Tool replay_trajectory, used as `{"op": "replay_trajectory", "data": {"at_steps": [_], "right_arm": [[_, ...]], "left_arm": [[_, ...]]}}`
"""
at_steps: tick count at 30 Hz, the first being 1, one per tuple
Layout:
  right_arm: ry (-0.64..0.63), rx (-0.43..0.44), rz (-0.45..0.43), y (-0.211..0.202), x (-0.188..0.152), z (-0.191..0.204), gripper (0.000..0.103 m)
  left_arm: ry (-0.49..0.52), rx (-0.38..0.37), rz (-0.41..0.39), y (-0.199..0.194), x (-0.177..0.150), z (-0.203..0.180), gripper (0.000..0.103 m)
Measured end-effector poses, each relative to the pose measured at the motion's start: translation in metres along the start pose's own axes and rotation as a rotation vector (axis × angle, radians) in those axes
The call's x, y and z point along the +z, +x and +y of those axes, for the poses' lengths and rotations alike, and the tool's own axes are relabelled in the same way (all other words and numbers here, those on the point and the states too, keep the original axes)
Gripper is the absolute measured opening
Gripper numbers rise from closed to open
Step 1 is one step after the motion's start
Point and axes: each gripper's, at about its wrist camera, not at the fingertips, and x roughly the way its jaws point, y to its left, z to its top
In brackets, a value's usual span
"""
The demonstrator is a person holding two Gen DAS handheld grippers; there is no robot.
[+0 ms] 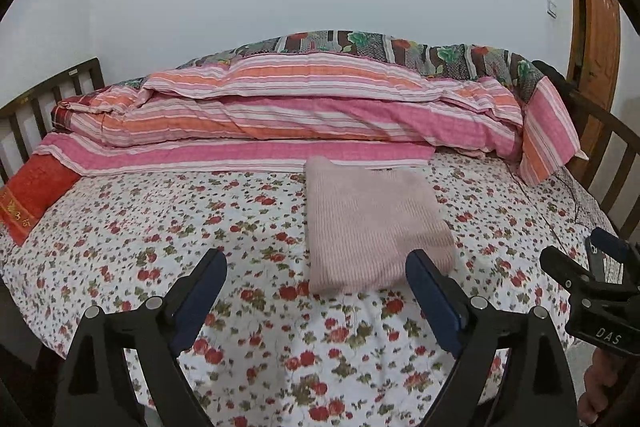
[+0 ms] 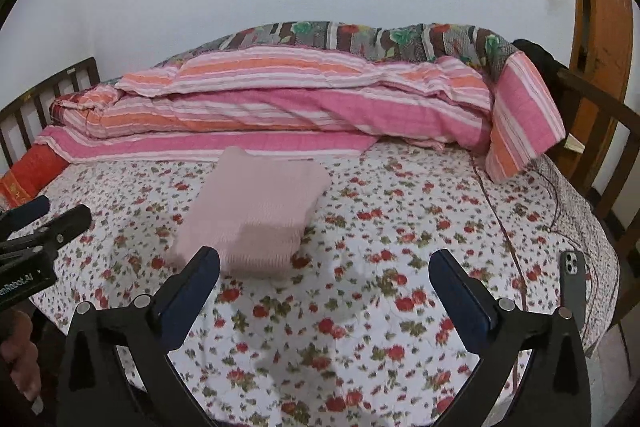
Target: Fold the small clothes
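A pale pink knitted garment [image 1: 368, 223] [image 2: 256, 211] lies folded into a neat rectangle on the flowered bedsheet [image 1: 160, 227]. My left gripper [image 1: 316, 259] hovers above the sheet just in front of the garment's near edge, jaws wide apart and nothing between them. Its right finger overlaps the garment's near corner in the picture without touching it. My right gripper [image 2: 324, 255] is open too, to the right of the garment and over bare sheet [image 2: 380, 207]. Each gripper shows at the edge of the other's view: the right gripper [image 1: 576, 267] and the left gripper [image 2: 48, 223].
A rolled pink-and-orange striped quilt [image 1: 280, 115] fills the far side of the bed. A red pillow [image 1: 32, 195] lies at the left. A dark phone [image 2: 572, 287] rests near the bed's right edge. Wooden bed rails [image 2: 600, 155] stand at both ends, with a wooden door [image 2: 600, 7] behind.
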Motion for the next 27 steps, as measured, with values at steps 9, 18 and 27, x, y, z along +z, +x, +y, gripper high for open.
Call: {"op": "replay_trajectory", "data": {"at_steps": [9,18,27], "right_arm": [[0.024,0.000,0.008,-0.005,-0.011,-0.006,0.102],[0.026,-0.013,-0.007,-0.011,-0.011,-0.007,0.102],[0.024,-0.014,-0.017,-0.017,-0.011,-0.005,0.102]], "left_arm": [[0.000,0.005,0.011,-0.005,-0.008,-0.003,0.091],[-0.013,0.001,0.007,-0.009,-0.010,0.000,0.091],[-0.017,0.007,0.009,-0.012,-0.013,0.004,0.091]]}}
